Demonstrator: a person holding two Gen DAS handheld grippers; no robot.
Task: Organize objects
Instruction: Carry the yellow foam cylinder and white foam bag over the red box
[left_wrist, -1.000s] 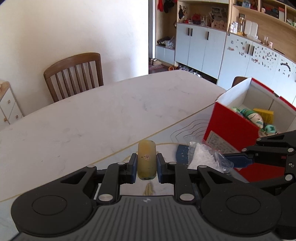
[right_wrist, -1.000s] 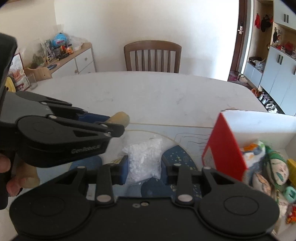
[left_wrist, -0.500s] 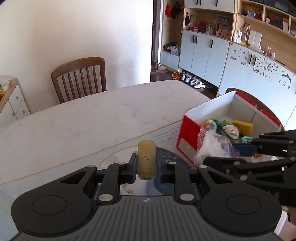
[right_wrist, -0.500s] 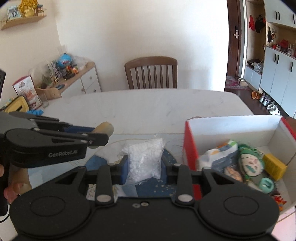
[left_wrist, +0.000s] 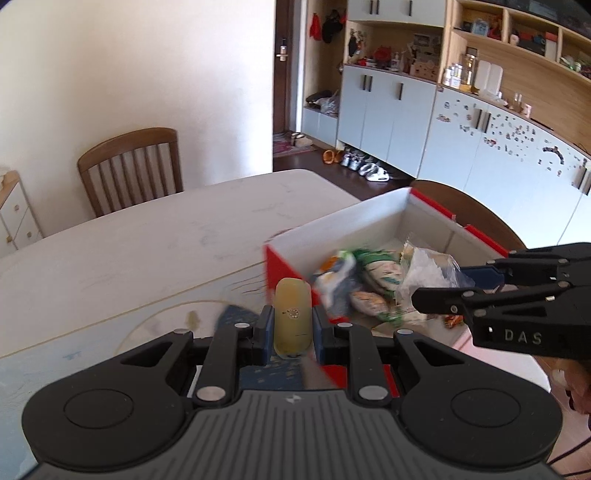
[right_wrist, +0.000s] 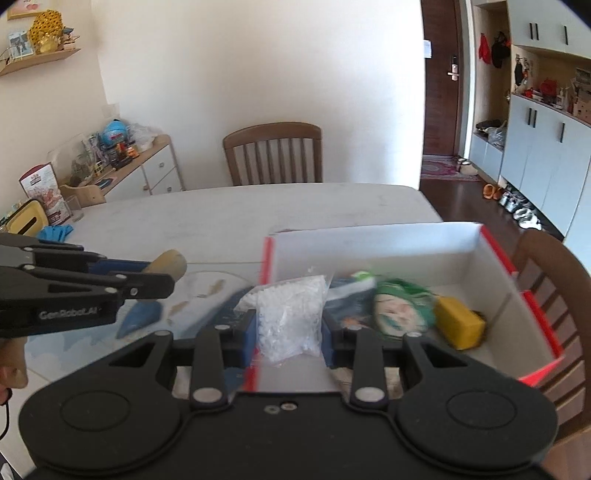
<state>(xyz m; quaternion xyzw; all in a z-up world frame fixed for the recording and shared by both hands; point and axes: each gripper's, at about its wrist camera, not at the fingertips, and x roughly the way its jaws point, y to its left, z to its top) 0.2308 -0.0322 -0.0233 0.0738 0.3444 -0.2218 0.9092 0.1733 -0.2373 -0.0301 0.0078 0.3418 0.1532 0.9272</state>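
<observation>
My left gripper is shut on a yellowish cylindrical bottle, held upright above the table near the left corner of the red and white box. It shows from the side in the right wrist view. My right gripper is shut on a clear bag of white pellets, held above the near left part of the box. In the left wrist view the bag hangs over the box's contents.
The box holds snack packets and a yellow block. A blue and white mat covers the near table. Wooden chairs stand at the far side and at the right. A sideboard stands at the left.
Both grippers have risen and moved right toward the box. The pellet bag has been lifted off the mat and now hangs over the box. The bottle stays gripped.
</observation>
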